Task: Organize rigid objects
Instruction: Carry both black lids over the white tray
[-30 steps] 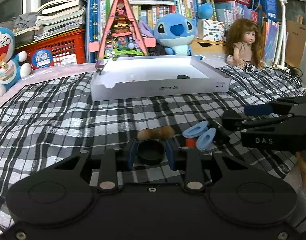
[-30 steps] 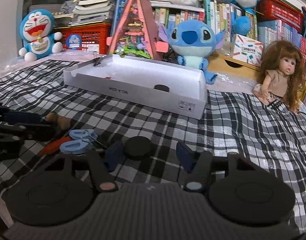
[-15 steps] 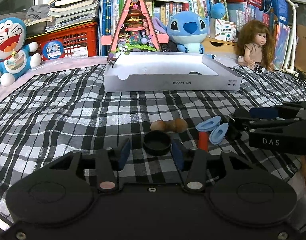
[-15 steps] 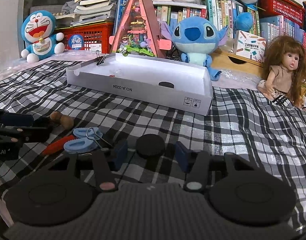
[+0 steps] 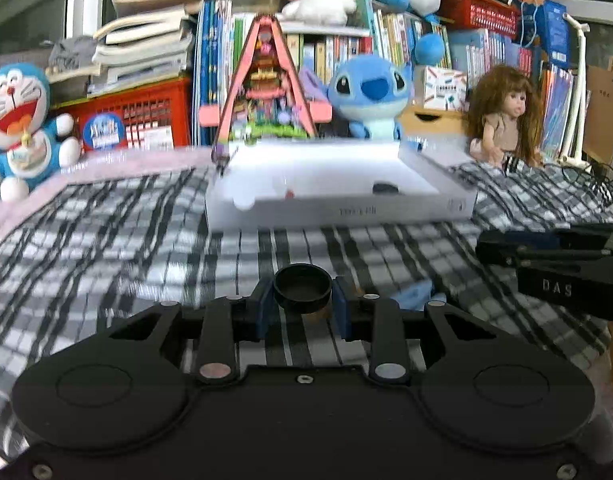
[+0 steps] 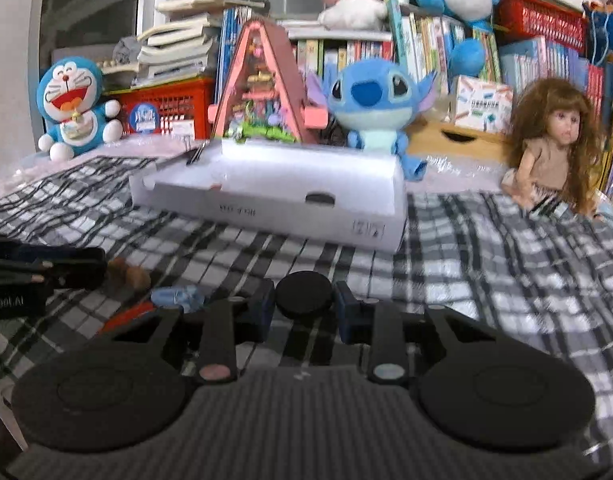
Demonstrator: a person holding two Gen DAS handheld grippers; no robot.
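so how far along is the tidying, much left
Partly done. One dark round piece already lies in the white box. In hand: the left gripper is shut on a black cap, the right gripper on a black disc. Left on the checked cloth: brown nuts, blue pieces and an orange item.

bare checked cloth [image 5: 106, 248] up to white box [image 5: 338, 210]

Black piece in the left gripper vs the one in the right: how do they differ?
The cup-like cap in the left gripper shows an open hollow and a raised rim; the disc in the right gripper shows a closed, flat face. The cap looks taller, the disc flatter. Both are black, round, and sit between blue fingertip pads.
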